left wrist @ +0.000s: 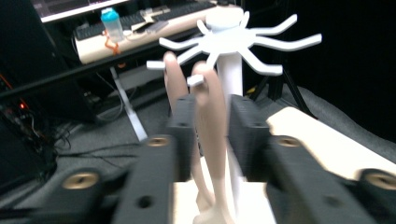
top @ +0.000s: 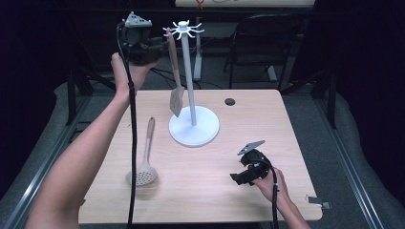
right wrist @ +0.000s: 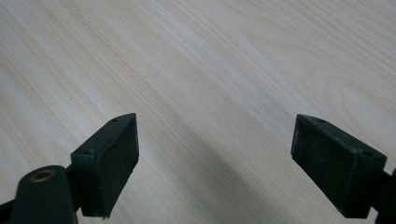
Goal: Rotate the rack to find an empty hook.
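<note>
A white utensil stand (top: 194,129) with hook arms (left wrist: 233,39) at its top stands at the table's back middle. A wooden-handled slotted spatula (top: 175,81) hangs from one hook on its left side. My left gripper (top: 160,45) is raised at the hook; its pads flank the spatula handle (left wrist: 212,121) with small gaps, so it is open (left wrist: 210,135). A skimmer spoon (top: 144,167) with a wooden handle lies on the table's left. My right gripper (top: 237,177) rests low at the front right, open (right wrist: 215,154) over bare wood (right wrist: 210,60).
A cable hole (top: 229,101) sits in the table's far edge. A dark chair (top: 267,43) stands behind the table. A small metal clip (top: 319,201) lies at the front right corner. A desk with a blue-capped bottle (left wrist: 112,24) is beyond.
</note>
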Action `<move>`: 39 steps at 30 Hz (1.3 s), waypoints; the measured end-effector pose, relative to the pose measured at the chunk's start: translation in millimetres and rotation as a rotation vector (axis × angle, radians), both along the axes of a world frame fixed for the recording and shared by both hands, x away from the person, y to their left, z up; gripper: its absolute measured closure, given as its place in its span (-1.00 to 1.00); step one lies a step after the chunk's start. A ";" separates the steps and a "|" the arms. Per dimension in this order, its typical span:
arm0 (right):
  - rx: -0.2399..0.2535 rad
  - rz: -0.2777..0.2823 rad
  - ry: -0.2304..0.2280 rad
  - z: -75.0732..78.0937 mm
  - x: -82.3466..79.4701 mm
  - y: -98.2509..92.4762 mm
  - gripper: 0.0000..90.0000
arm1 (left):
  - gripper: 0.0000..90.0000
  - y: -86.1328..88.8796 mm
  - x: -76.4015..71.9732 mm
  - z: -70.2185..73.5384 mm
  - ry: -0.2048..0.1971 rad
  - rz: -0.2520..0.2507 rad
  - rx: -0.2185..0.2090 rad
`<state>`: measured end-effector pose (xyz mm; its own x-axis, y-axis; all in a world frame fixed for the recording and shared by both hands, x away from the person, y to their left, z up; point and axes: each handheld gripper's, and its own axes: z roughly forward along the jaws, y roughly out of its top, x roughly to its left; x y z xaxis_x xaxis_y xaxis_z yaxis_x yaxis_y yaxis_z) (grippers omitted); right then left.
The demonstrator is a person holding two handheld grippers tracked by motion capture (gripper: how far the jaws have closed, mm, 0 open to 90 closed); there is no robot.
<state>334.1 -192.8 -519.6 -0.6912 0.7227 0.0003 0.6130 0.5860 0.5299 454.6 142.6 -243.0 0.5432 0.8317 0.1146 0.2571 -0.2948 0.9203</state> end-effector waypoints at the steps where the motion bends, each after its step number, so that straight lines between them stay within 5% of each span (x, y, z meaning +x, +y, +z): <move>1: 0.000 0.000 -0.001 0.1 -0.2 0.2 -0.67 | 0.40 0.8 -0.7 -2.3 0.012 0.000 0.002; 6: 0.007 -0.005 -0.005 -0.1 -0.8 1.2 -0.67 | -0.07 5.0 -4.6 -16.6 0.051 0.022 0.029; 13: 0.024 -0.013 -0.004 -1.6 -0.9 2.0 -0.67 | -0.47 13.8 -8.7 -42.3 0.106 0.040 0.044; 26: 0.004 -0.009 0.013 -1.0 -0.2 2.1 -0.67 | -0.72 32.5 -18.5 -95.8 0.225 0.071 0.066; 39: -0.004 -0.006 0.020 -2.2 -0.5 4.0 -0.67 | -0.85 58.2 -39.3 -162.4 0.335 0.156 0.095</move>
<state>333.6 -188.8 -521.8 -0.6866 0.7270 0.0113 0.6269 0.5841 0.5156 415.3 200.8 -405.4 0.4310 0.9017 0.0326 0.5874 -0.3078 0.7485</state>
